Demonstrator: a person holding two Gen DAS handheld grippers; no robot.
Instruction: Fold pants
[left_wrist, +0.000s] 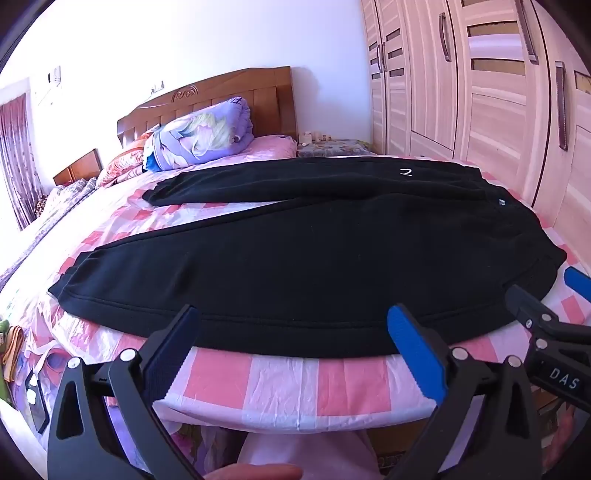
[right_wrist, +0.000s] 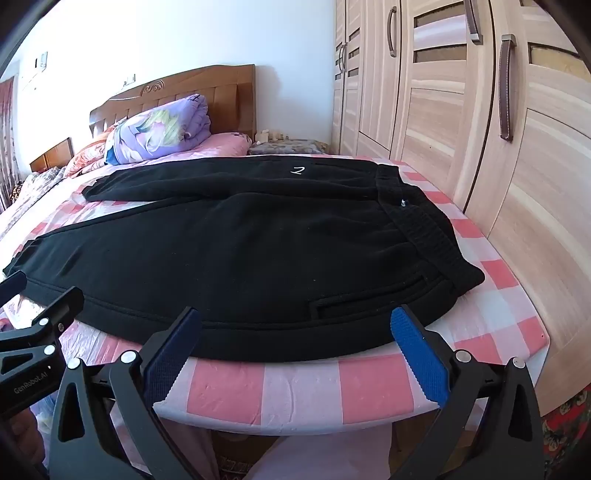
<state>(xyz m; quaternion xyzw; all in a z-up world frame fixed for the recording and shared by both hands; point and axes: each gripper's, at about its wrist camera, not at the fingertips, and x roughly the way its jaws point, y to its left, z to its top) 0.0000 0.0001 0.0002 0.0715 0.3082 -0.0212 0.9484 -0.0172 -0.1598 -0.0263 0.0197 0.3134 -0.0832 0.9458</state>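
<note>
Black pants (left_wrist: 295, 254) lie spread flat on the pink checked bed (left_wrist: 280, 384), waistband to the right, legs running left and apart. They also show in the right wrist view (right_wrist: 236, 251), with the ribbed waistband (right_wrist: 424, 229) at the right. My left gripper (left_wrist: 295, 332) is open and empty, hovering at the near hem of the front leg. My right gripper (right_wrist: 295, 332) is open and empty at the near edge by the hip pocket. Each gripper shows at the edge of the other's view: the right one (left_wrist: 546, 306), the left one (right_wrist: 37, 295).
A folded purple quilt (left_wrist: 199, 136) and pillows lie at the wooden headboard (left_wrist: 221, 96). A tall wooden wardrobe (right_wrist: 480, 129) stands close to the bed's right side. The bed edge is just in front of the grippers. A nightstand (right_wrist: 288, 146) sits behind.
</note>
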